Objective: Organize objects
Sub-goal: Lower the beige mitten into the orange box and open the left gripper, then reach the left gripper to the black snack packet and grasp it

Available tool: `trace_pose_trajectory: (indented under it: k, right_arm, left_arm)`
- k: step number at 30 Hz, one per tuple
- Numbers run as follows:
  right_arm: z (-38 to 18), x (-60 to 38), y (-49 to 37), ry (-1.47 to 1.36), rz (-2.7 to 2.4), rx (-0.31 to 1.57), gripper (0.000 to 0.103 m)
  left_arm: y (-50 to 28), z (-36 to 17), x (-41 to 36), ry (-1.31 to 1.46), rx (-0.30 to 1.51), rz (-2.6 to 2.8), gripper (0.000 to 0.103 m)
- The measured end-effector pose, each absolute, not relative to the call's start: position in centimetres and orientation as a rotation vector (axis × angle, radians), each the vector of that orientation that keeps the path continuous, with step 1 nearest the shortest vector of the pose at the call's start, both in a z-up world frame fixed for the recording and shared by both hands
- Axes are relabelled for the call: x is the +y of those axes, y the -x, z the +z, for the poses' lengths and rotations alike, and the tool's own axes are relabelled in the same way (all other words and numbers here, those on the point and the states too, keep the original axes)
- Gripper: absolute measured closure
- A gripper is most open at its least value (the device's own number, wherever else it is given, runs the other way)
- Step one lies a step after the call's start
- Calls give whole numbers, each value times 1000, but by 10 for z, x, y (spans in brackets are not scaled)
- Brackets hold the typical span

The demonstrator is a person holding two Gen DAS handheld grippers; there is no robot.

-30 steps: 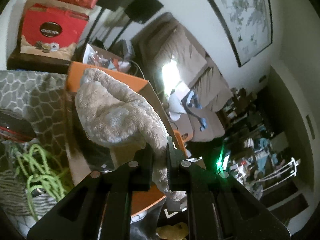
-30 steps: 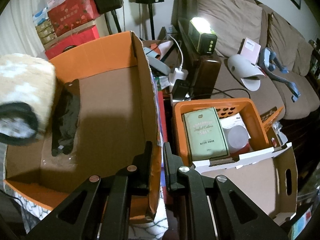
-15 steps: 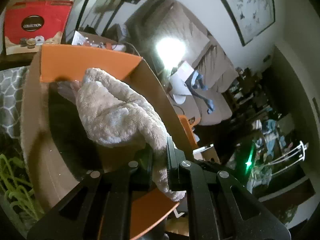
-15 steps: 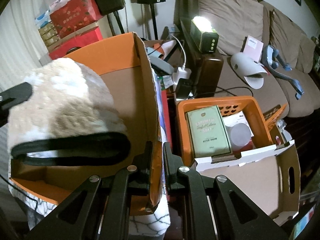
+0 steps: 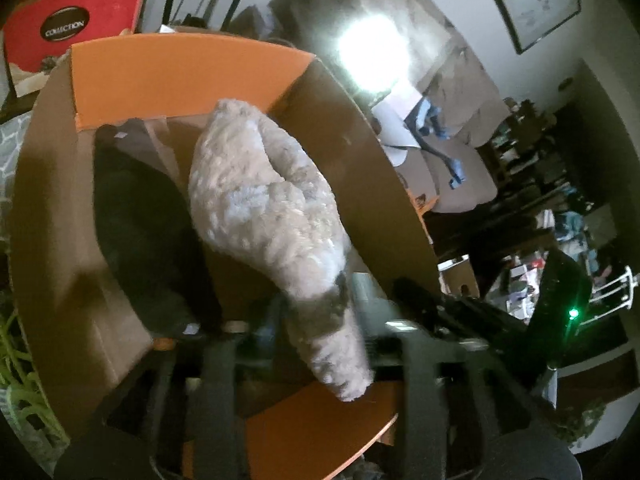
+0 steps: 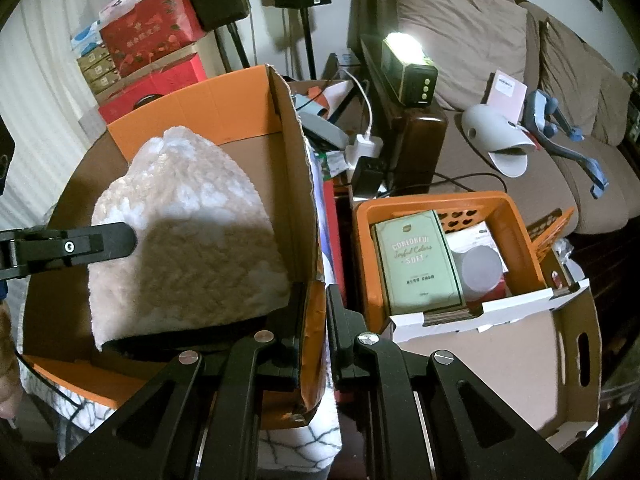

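A fluffy beige slipper [image 5: 264,200] with a dark sole hangs low inside the orange cardboard box [image 5: 180,68]. My left gripper [image 5: 338,304] is blurred and its jaws are opening. The slipper's heel end lies between the fingers, which no longer press on it. In the right wrist view the same slipper [image 6: 188,232] fills the left of the box, with one left finger [image 6: 68,246] across it. My right gripper [image 6: 316,312] is shut on the box's right wall [image 6: 296,184]. A black item [image 5: 140,220] lies on the box floor beside the slipper.
Right of the box stands an orange crate [image 6: 504,208] holding a green carton [image 6: 416,260], inside a white-edged cardboard tray [image 6: 500,360]. A brown sofa [image 6: 460,32], a lit lamp [image 6: 404,64], speaker stands and red gift boxes [image 6: 152,36] crowd the back.
The left gripper has carried the slipper down into the orange box and its jaws have parted. The right gripper has stayed shut on the box wall.
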State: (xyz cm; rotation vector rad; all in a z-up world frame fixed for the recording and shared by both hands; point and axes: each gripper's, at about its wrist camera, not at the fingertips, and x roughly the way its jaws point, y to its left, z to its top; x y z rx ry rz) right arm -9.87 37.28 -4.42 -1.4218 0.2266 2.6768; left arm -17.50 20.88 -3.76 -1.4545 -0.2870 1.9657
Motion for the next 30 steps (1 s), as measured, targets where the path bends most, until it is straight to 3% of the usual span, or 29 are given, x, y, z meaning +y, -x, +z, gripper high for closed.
trace_pose_trajectory:
  k: [1,8,10,20,30]
  right_arm:
    - [-44,373,99,1422,2677,227,94]
    - [-44,373,99,1420,2674,231,94]
    - [-44,373,99,1420,2674,230,94]
    - [-45,373,98,1420,2674,230,94]
    - [-45,373,98,1420,2674,229,93]
  left_arm:
    - [174,-35,207,1455,-282,1982,39]
    - [157,-9,185,1410,-203,2103,28]
    - [150,2,176,1382,-183,2132,19]
    - [132,52,134,1240,-39,2366,16]
    - [159,39,52,1320,-174,2451,15]
